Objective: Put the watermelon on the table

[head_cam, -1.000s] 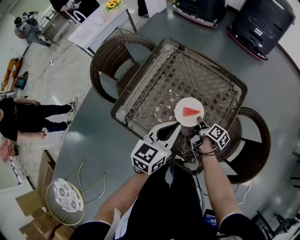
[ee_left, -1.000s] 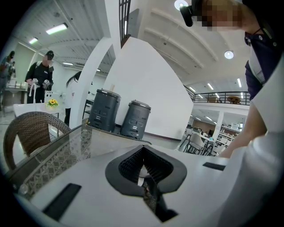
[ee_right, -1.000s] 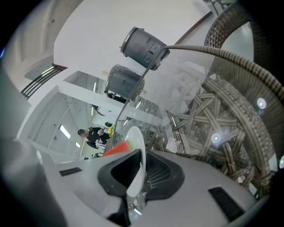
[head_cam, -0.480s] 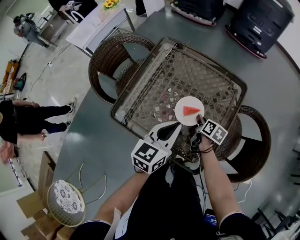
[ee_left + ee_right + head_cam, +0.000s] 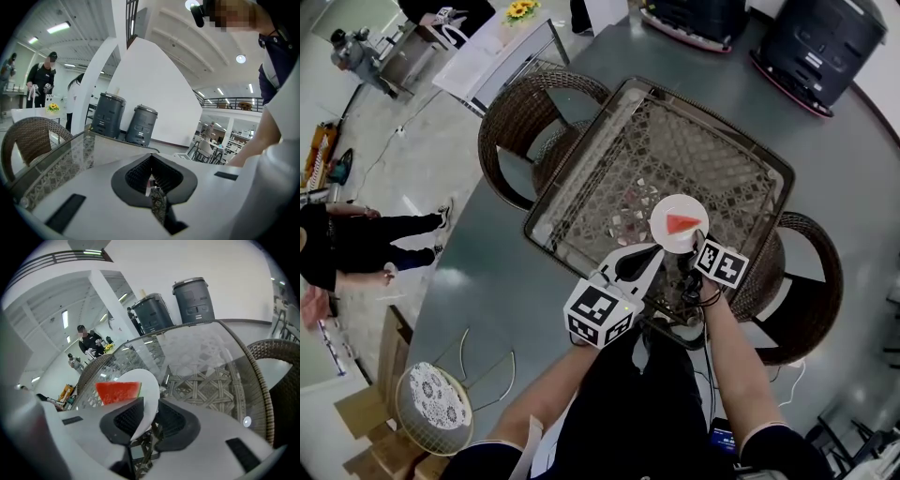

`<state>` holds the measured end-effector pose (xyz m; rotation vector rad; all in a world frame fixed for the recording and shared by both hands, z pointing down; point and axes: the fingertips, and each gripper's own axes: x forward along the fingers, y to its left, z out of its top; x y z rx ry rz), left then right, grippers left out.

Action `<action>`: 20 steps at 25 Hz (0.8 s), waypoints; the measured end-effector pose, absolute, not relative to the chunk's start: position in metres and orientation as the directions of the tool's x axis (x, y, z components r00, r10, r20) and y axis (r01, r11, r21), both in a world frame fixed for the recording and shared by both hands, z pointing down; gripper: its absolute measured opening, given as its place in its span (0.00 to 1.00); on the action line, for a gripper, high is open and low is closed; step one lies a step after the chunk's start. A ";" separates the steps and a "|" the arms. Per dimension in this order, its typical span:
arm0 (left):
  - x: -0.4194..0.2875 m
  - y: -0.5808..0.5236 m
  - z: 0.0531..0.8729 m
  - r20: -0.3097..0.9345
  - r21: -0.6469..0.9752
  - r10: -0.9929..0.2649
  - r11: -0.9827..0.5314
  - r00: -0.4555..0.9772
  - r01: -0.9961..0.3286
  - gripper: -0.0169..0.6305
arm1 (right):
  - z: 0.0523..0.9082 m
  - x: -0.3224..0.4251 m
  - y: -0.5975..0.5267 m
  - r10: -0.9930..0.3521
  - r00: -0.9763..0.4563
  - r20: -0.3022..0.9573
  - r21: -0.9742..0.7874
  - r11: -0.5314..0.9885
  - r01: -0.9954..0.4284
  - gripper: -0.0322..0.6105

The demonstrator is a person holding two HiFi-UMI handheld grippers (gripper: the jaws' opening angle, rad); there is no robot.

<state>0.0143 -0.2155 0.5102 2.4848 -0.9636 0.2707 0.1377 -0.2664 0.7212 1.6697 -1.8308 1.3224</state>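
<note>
Your right gripper (image 5: 697, 244) pinches the plate's (image 5: 665, 208) near rim. The watermelon (image 5: 681, 223) lies on it just beyond the fingers, over the table (image 5: 591, 187). Your left gripper (image 5: 645, 255) sits closed and empty.

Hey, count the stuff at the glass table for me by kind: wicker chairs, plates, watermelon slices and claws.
wicker chairs: 2
plate: 1
watermelon slice: 1
claws: 2, left claw and right claw
Total: 6
</note>
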 end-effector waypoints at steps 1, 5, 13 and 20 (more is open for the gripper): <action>0.014 -0.215 0.510 0.338 0.346 -0.586 -0.650 0.736 -0.677 0.03 | 0.721 0.137 -0.266 -0.598 -0.254 0.760 -0.388 -0.105 -0.916 0.17; 0.014 -0.214 0.511 0.341 0.346 -0.583 -0.652 0.738 -0.675 0.03 | 0.721 0.134 -0.267 -0.588 -0.238 0.773 -0.339 -0.064 -0.939 0.18; 0.011 -0.212 0.511 0.343 0.348 -0.583 -0.650 0.737 -0.676 0.03 | 0.720 0.134 -0.269 -0.582 -0.182 0.793 -0.229 -0.007 -0.973 0.20; 0.011 -0.213 0.514 0.343 0.351 -0.580 -0.651 0.739 -0.673 0.03 | 0.718 0.138 -0.273 -0.602 -0.152 0.784 -0.176 0.019 -0.984 0.20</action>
